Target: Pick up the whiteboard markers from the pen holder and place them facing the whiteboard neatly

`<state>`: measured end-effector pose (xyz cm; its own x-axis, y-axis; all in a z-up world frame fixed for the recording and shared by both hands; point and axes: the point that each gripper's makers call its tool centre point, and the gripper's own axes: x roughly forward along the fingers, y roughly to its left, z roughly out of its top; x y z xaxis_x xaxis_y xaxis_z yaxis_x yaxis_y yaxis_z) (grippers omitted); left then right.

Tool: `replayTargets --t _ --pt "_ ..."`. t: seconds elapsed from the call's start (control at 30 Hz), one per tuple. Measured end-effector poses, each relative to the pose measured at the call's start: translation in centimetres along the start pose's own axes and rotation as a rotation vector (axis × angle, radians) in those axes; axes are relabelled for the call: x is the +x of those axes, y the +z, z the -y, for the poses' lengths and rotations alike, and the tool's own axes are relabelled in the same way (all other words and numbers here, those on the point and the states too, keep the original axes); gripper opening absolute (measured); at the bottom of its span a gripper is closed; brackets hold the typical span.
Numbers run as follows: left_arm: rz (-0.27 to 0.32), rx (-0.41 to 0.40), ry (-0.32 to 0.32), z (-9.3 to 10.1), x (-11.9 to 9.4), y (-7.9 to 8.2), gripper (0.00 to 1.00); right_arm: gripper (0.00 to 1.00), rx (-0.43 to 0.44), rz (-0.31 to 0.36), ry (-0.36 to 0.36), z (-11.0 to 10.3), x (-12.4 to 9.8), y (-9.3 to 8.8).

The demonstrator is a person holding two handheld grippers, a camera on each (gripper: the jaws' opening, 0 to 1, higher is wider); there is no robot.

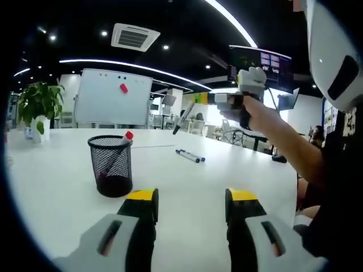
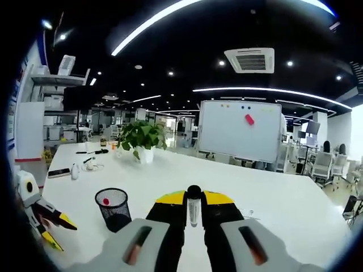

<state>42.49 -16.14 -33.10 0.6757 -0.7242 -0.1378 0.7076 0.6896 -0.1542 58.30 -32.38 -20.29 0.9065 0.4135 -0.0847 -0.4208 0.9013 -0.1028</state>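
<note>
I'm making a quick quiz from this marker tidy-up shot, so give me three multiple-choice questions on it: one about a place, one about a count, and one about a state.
1. Where does the black mesh pen holder stand?
A. on the white table
B. on the floor
C. on a chair

2. How many markers lie on the table beyond the holder?
A. none
B. two
C. five

3. What is the right claw doing?
A. hanging open
B. shut on a marker
C. gripping the plant pot

Answers:
1. A, since the holder stands on the table top in the left gripper view.
2. B, since two markers lie side by side there.
3. B, since a dark-capped marker sits clamped between its jaws, while the left claw is open.
</note>
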Motion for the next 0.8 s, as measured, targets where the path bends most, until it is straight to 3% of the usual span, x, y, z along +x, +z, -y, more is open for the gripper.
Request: replayTargets --t 0.8 --pt "-0.006 0.001 0.011 -0.3 0.3 -0.1 0.48 0.13 -0.017 -0.008 -0.044 1.6 -1.1 -0.8"
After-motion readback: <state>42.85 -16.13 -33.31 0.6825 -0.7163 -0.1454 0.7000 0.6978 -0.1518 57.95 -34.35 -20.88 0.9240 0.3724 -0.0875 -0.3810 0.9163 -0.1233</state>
